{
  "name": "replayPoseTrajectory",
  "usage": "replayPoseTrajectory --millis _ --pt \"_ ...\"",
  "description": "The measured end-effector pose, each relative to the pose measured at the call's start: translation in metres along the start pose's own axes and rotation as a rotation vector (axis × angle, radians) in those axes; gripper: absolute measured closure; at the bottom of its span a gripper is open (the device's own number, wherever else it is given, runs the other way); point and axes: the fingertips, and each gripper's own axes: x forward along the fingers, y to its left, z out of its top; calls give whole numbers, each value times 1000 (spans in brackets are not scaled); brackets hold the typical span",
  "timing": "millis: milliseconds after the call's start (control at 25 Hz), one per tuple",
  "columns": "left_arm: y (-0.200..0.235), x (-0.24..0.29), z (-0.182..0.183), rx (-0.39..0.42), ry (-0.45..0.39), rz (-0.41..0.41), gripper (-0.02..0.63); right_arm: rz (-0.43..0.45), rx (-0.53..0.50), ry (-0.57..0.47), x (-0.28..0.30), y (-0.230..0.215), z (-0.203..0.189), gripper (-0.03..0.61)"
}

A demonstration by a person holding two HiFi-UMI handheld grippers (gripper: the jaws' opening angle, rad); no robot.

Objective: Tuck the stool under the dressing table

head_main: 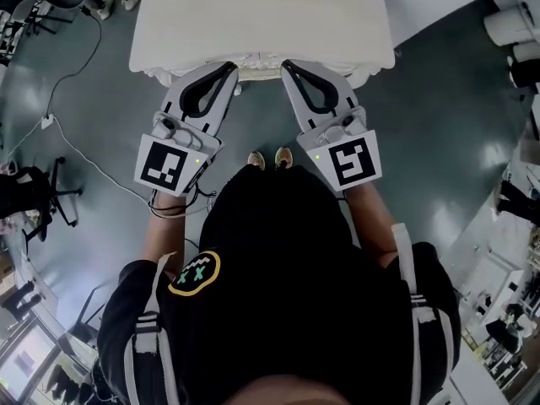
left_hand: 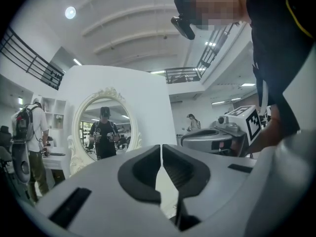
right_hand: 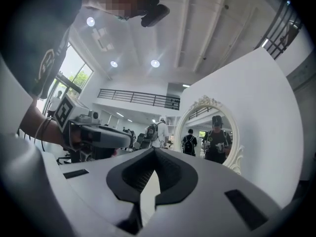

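In the head view, the white dressing table [head_main: 261, 24] stands in front of the person, and both tools point at its front edge. The left tool [head_main: 229, 70] and the right tool [head_main: 288, 66] are each pressed together at the tips and pinch nothing. The floor [head_main: 439, 125] in front of the dressing table shows only the person's shoes [head_main: 270, 159], and no stool stands there. A carved white bit [head_main: 257, 60] peeks out at the front edge between the tools. I cannot tell if it is the stool or part of the dressing table. In the left gripper view, the left tool [left_hand: 161, 149] is pressed together and empty, aimed at the mirror [left_hand: 102, 127] on the dressing table. In the right gripper view, the right tool [right_hand: 154, 152] is the same, with the mirror [right_hand: 213, 135] beyond it. I think the stool is most likely under the dressing table, hidden by its top. The next move calls for a look lower down to check that it sits all the way in.
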Motion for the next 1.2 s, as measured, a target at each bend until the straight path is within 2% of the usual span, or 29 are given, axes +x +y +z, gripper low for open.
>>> replayPoseTrajectory --millis 360,520,1000,1200 --pt "8 4 -3 -65 20 7 584 46 38 34 18 0 -3 558" --pt "19 0 -14 -29 26 3 584 52 32 38 27 0 -2 558" --pt "22 4 -15 -43 22 14 584 49 22 40 29 -5 -2 558" --pt "26 6 -26 -11 34 18 584 47 20 42 29 -9 -7 558"
